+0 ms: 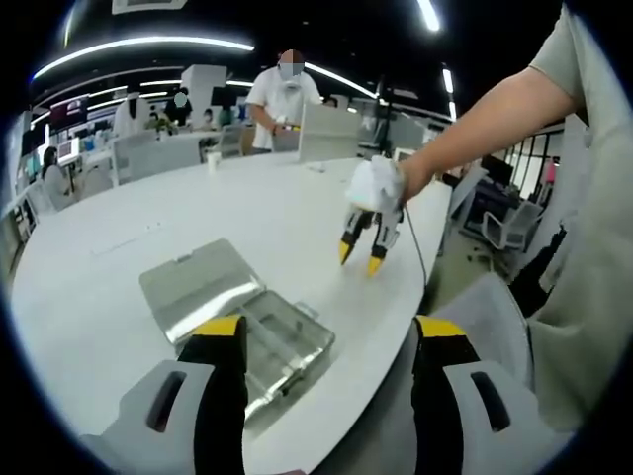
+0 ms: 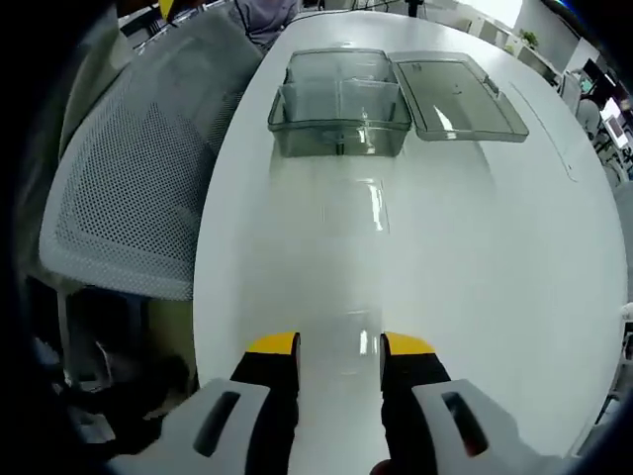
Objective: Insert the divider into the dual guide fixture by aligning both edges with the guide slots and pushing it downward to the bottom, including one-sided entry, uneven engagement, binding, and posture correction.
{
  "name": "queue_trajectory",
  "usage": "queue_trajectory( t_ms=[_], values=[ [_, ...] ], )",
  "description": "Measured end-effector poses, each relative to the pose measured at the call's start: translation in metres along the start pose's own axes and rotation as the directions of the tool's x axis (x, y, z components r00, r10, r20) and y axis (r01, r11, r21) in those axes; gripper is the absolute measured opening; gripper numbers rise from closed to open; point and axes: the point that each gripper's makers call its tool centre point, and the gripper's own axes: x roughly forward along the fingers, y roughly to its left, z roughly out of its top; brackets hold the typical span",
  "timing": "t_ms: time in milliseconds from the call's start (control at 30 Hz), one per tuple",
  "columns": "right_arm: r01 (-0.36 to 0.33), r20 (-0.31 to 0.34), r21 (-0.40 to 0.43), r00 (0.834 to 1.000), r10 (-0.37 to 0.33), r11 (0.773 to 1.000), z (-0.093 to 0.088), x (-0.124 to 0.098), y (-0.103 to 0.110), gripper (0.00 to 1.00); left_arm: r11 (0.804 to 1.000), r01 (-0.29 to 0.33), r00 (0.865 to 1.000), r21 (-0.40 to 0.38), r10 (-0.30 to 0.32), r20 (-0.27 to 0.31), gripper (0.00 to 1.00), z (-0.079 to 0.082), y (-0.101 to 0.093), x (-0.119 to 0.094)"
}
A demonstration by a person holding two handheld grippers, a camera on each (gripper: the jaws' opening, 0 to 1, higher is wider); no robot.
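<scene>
Your right gripper point(image 2: 339, 346): jaws parted, holding nothing, yellow tips just above the white table point(image 2: 475, 257).
Your left gripper point(image 1: 330, 332): jaws wide apart, holding nothing.
Boxes: one clear plastic box point(image 2: 341, 104), rectangular, well ahead of your right jaws; hinged lid point(image 2: 455, 97) lying flat beside it.
Divider: cannot tell.
Chairs: one grey mesh chair point(image 2: 129, 198).
Writing: none readable.

- one clear plastic box point(image 2: 341, 104) on the white table point(image 2: 475, 257), lid point(image 2: 453, 96) flipped open right beside it
- two grippers: left point(image 1: 328, 332), right point(image 2: 339, 346)
- one mesh chair point(image 2: 134, 188) at the table edge
</scene>
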Motion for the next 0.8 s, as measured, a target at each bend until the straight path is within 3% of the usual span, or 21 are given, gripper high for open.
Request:
queue_trajectory(
  t_ms=[800],
  values=[
    [-0.012, 0.029, -0.163, 0.999, 0.017, 0.986, 0.076, -0.033, 0.034, 0.28, 0.999, 0.041, 0.998, -0.005, -0.042, -0.053, 0.64, -0.008, -0.003, 0.026]
  ],
)
